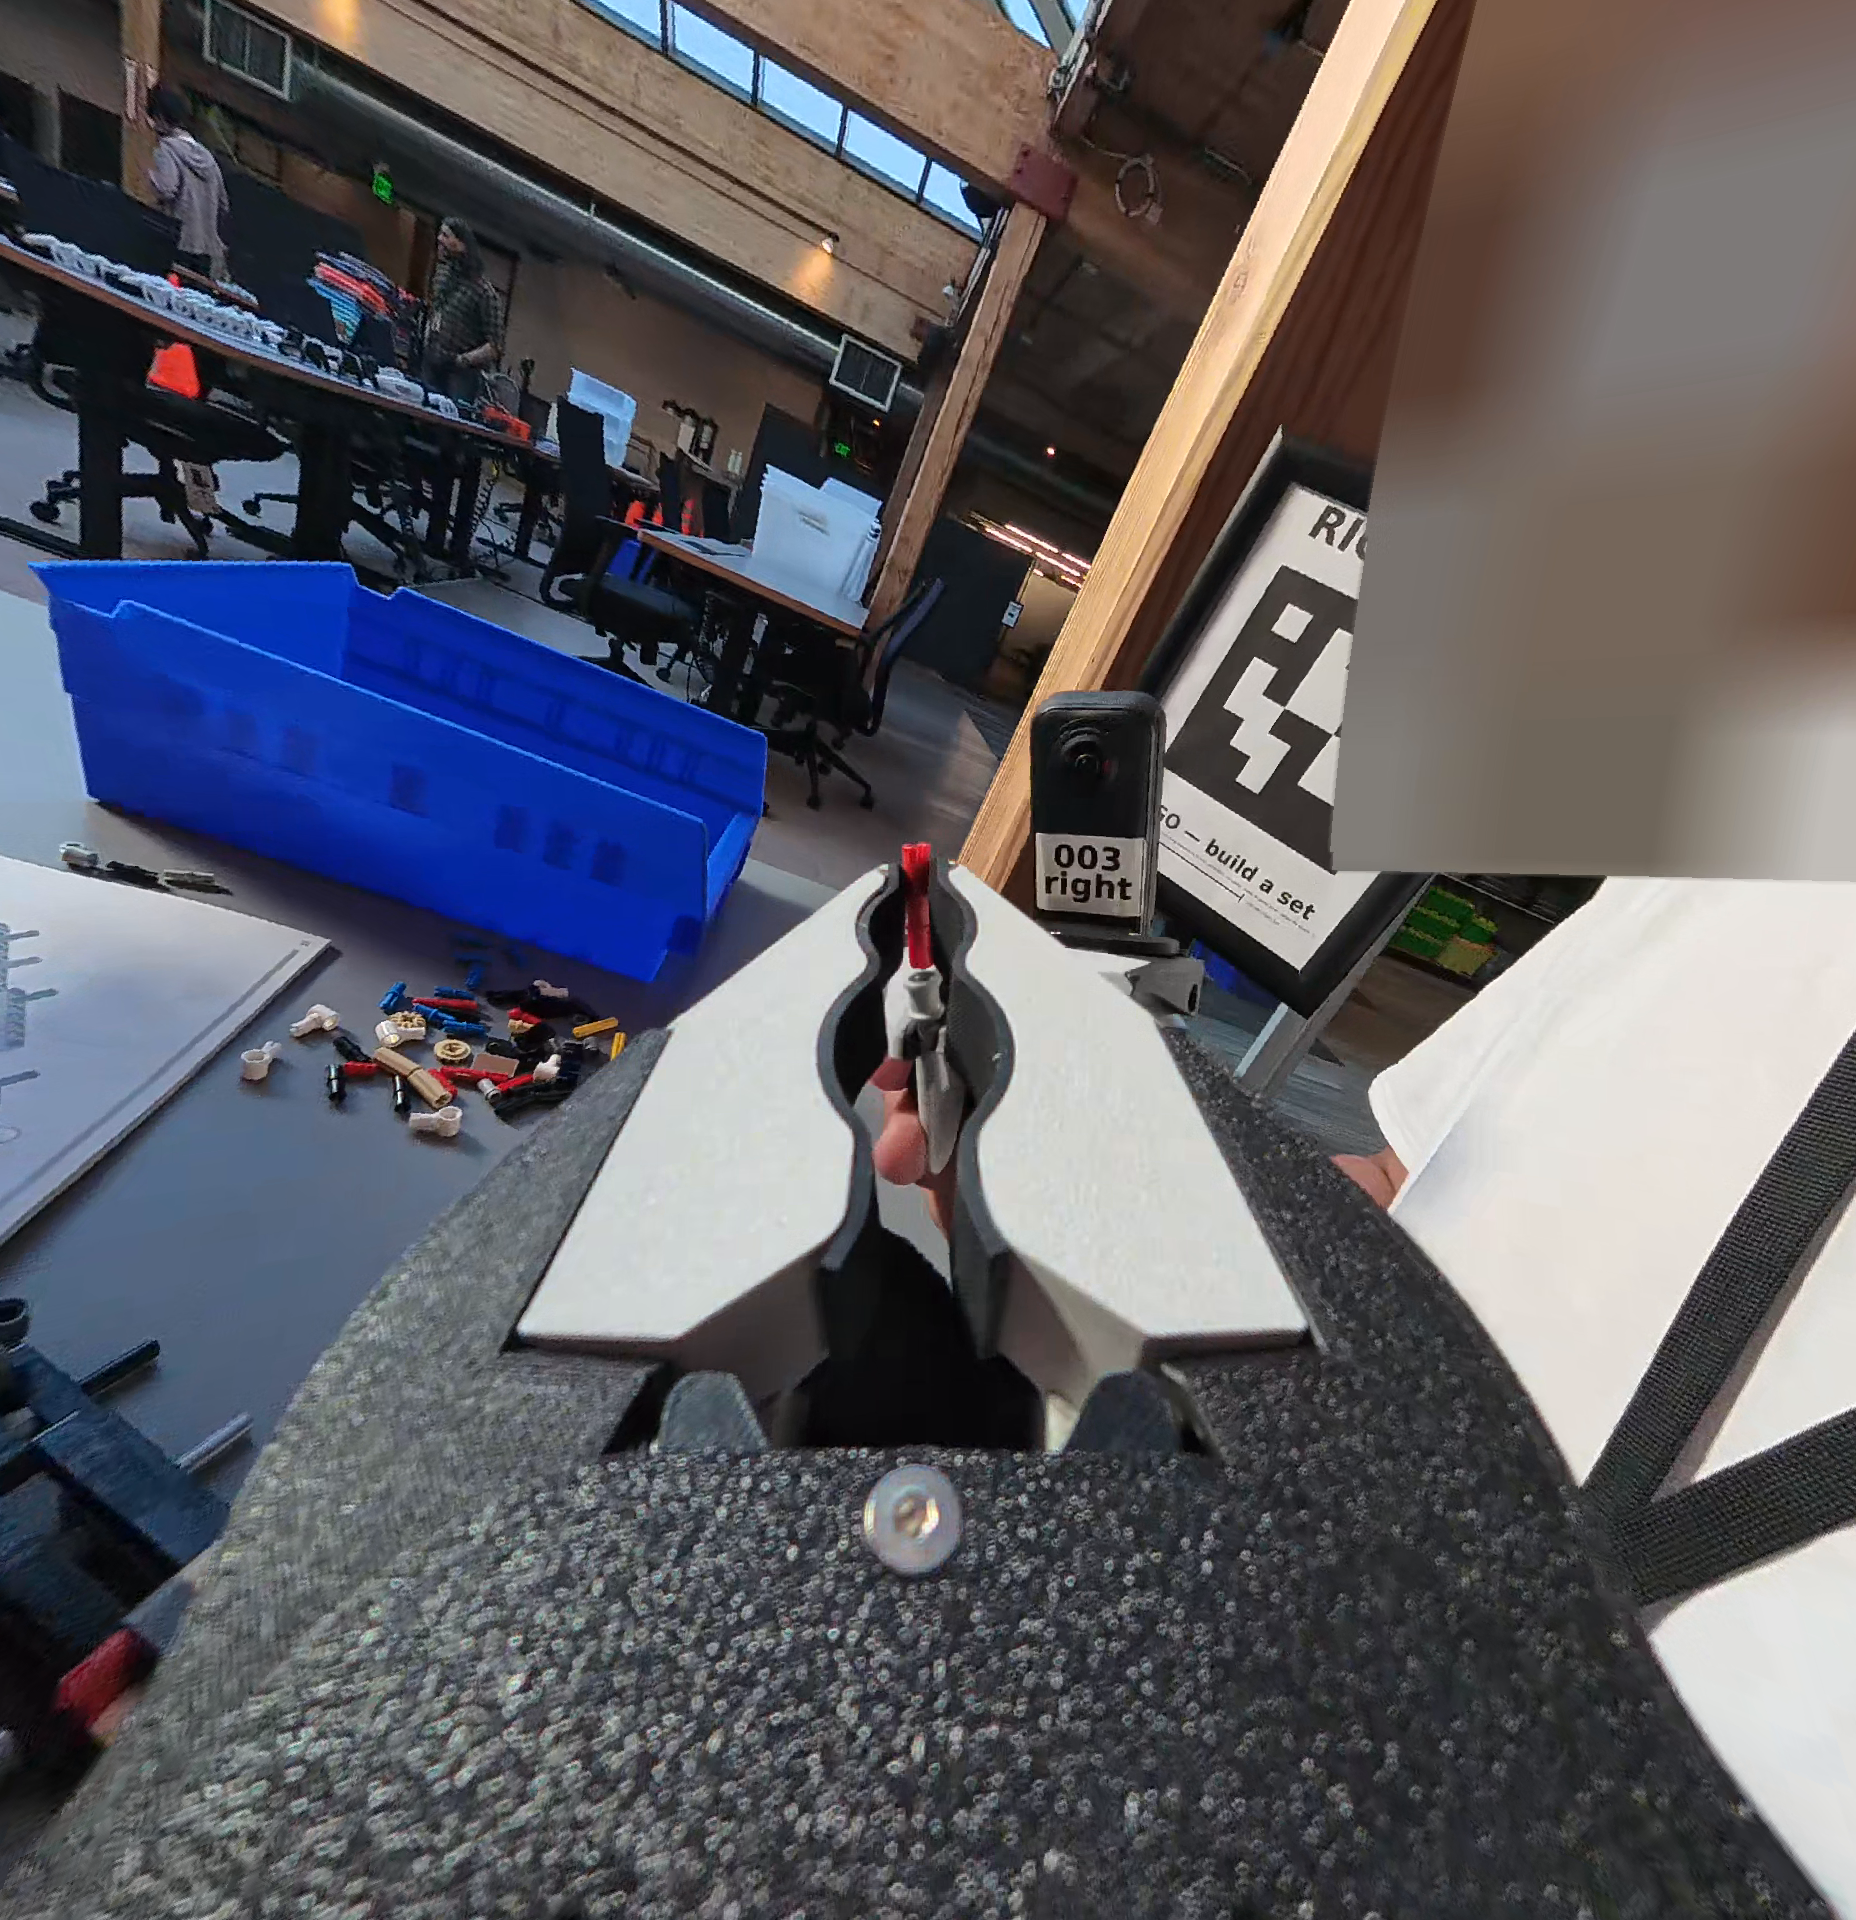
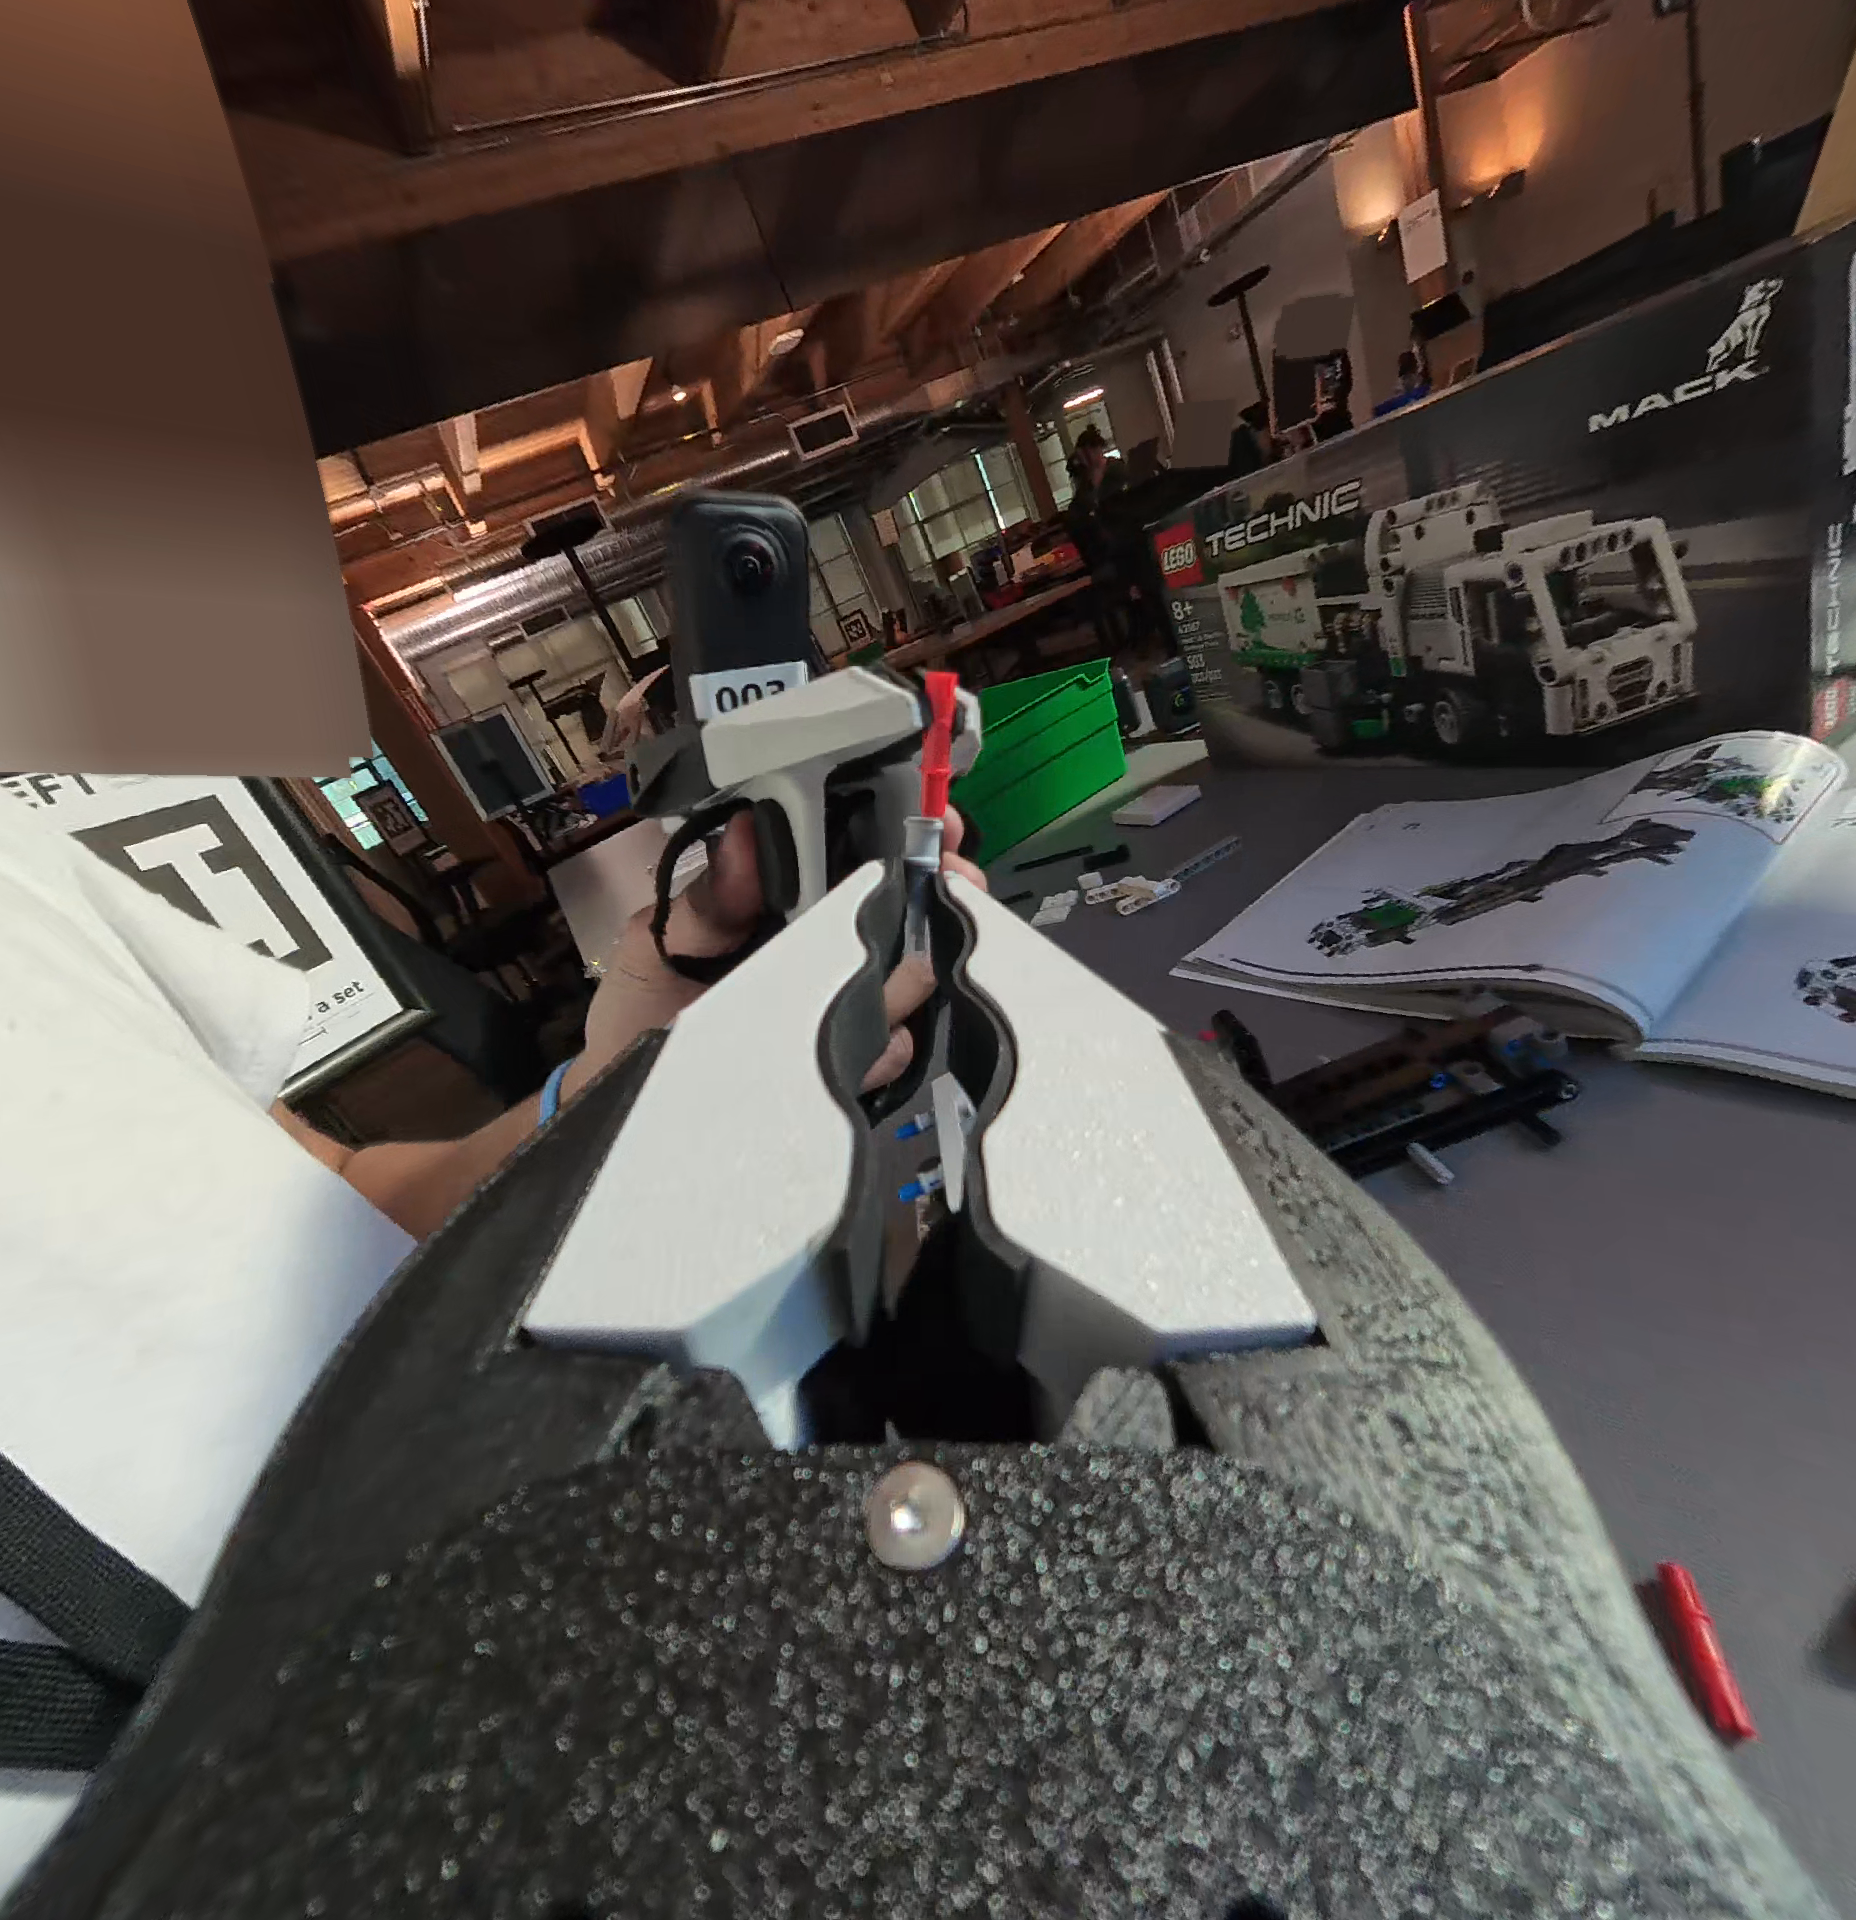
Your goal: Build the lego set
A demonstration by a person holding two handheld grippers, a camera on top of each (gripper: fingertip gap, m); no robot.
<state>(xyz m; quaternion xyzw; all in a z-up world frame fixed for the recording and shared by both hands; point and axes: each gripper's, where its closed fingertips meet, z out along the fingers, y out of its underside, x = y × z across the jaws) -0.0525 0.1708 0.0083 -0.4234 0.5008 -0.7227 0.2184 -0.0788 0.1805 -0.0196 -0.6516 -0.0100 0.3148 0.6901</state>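
Gripping a small Technic sub-assembly between them, both tools were raised well above the tabletop [image 2: 1526,1299], in front of a person in a white shirt.

The left hand-held gripper [image 1: 919,894] was closed on a red axle [image 1: 913,899], whose tip poked out past the fingertips. Below the tips, in the wavy gap between the jaws, sat a light grey connector [image 1: 922,1000] joined to the axle.

The right hand-held gripper [image 2: 919,894] was closed on the same piece from the opposite side: the grey connector [image 2: 922,840] stood just past its tips with the red axle [image 2: 937,743] rising above it, and a white part with blue pins [image 2: 919,1158] hung lower in the gap. (Exactly where each pad bit could not be made out.)

Left on the tabletop were a scatter of loose small pieces [image 1: 456,1049] beside a blue bin [image 1: 404,748], an open instruction booklet [image 2: 1526,914], the set's box [image 2: 1526,582], a dark partly built frame [image 2: 1423,1101] and a spare red axle [image 2: 1701,1668].

The risk, as I judged it, lay in the thin axle: pressed off-line, it could twist in the grip, jam in the connector, or spring free and drop among the loose pieces. Uneven squeezing could also pull the joined parts apart.
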